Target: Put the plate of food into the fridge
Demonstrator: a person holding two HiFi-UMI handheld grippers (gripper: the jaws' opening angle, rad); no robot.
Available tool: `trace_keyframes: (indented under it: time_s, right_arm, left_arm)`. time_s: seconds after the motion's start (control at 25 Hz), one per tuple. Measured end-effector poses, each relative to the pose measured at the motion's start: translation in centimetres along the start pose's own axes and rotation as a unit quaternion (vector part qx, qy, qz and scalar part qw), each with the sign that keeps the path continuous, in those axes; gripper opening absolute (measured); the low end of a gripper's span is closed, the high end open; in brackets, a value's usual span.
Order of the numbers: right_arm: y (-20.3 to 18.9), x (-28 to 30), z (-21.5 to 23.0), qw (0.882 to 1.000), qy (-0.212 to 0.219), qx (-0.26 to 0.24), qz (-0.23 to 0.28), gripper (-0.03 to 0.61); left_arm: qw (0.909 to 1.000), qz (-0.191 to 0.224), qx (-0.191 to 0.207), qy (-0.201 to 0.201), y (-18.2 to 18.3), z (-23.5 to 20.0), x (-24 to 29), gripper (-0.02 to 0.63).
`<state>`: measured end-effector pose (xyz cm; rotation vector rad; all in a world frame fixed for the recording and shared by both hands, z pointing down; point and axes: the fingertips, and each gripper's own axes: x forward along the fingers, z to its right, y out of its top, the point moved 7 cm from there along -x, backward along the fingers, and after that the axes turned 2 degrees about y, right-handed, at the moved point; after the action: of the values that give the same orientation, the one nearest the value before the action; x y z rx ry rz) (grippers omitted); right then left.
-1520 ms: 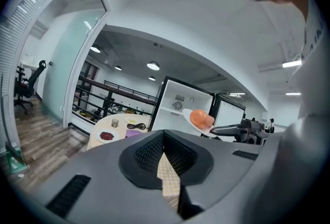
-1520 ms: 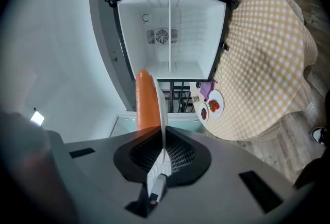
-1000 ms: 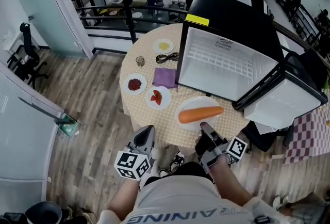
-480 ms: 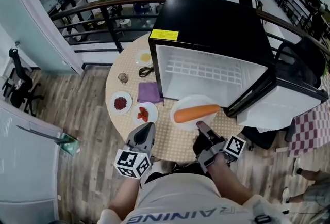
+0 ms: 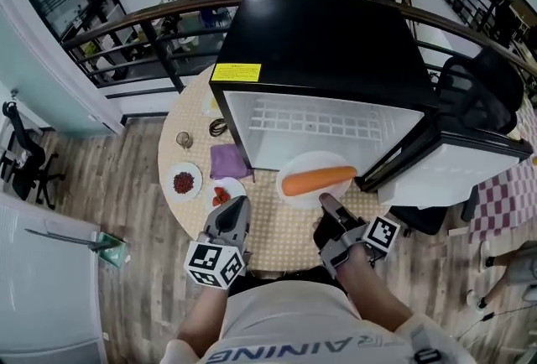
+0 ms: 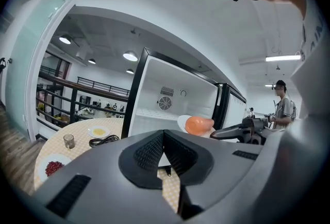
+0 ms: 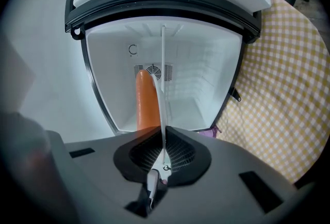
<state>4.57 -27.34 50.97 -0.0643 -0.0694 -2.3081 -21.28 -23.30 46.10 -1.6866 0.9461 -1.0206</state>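
Carrot (image 5: 319,180) lies flat on the plate (image 5: 295,167). Its long axis runs L-R across the head view: blunt thick end at L, thinner tip at R and tilted slightly up. That puts it roughly parallel to the fridge (image 5: 327,44) front and crosswise to the gripper holding the plate. Plate is level at the mouth of the open fridge, over the near edge of the table (image 5: 277,232). Can't tell if it's past the lip yet.

Materials, L to R:
- wood-plank floor (image 5: 126,211)
- round table w/ yellow checked cloth
- small clear glass (image 5: 183,139)
- white dish of dark red bits (image 5: 184,183)
- coiled black cable (image 5: 218,127)
- square purple cloth (image 5: 226,161)
- white dish w/ red pieces (image 5: 220,195), partly behind the L tool
- plate: round, white, thin and smooth
- carrot: smooth, orange, tapered
- fridge: boxy, glossy black outside w/ yellow label, white plastic inside w/ ribbed back and a round fan grille
- fridge door (image 5: 457,161) swung out to the R, white liner w/ black seal

Tools:
- left gripper (image 5: 238,204) sits low over the table's near edge. Its ribbed dark pads are closed tip to tip w/ nothing between them, and it touches nothing
- right gripper (image 5: 325,201) is clamped on the plate's near rim. In the right gripper view the plate shows edge-on as a thin white line running out from between the pads, jaws nearly together on it. The carrot sits along the L of that line, w/ the fridge interior straight ahead
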Motion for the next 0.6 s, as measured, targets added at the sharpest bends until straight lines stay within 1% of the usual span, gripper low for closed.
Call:
trace_keyframes:
  time_s: [0.12, 0.24, 0.44, 0.6]
  right_arm:
    - [0.8, 0.5, -0.5, 1.000, -0.006, -0.002, 0.017, 0.035]
    - [0.8, 2.2, -1.2, 0.999, -0.008, -0.005, 0.033, 0.035]
    - [0.8, 4.6, -2.7, 0.998, -0.010, 0.004, 0.066, 0.035]
    - [1.3, 6.5, -4.0, 0.995, -0.017, 0.000, 0.097, 0.035]
  left_arm:
    - [0.9999, 0.001, 0.001, -0.011, 0.5, -0.1, 0.6, 0.009]
    - [0.9997, -0.001, -0.007, -0.022, 0.7, -1.6, 0.6, 0.009]
    - [0.9992, -0.005, -0.007, -0.040, 1.2, -4.0, 0.7, 0.009]
    - [0.9986, -0.008, -0.008, -0.052, 1.3, -5.3, 0.7, 0.009]
